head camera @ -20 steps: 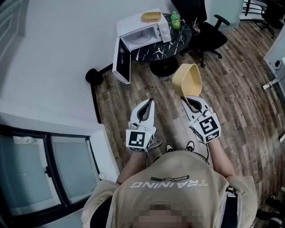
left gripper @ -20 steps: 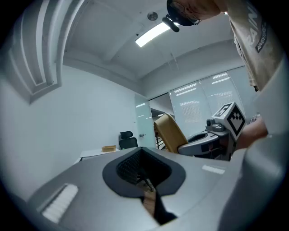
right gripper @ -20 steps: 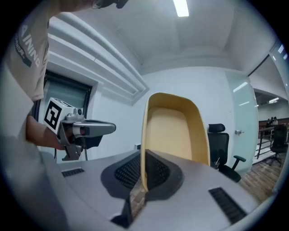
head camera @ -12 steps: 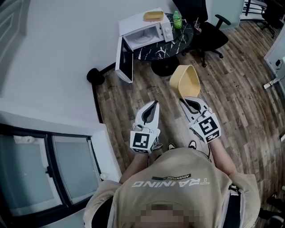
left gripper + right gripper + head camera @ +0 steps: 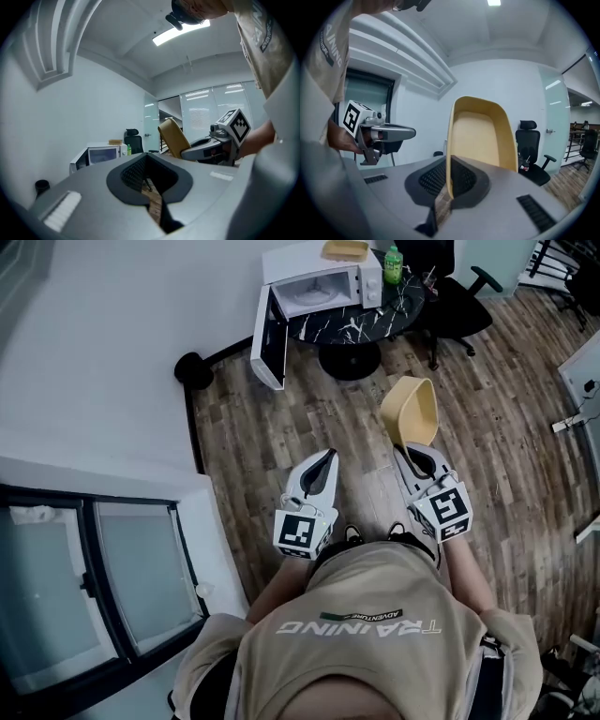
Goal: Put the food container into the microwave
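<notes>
My right hand-held gripper (image 5: 411,448) pinches the yellow food container (image 5: 412,412) by one wall, its rim between the jaws, so it stands tilted on edge above the wooden floor (image 5: 281,427). My left hand-held gripper (image 5: 324,458) is just beside it, jaws pressed together on nothing. Well apart from both, the microwave (image 5: 323,282) sits on a dark round worktop (image 5: 361,322) with its door (image 5: 268,338) swung open (a green bottle (image 5: 393,263) stands just beside it).
</notes>
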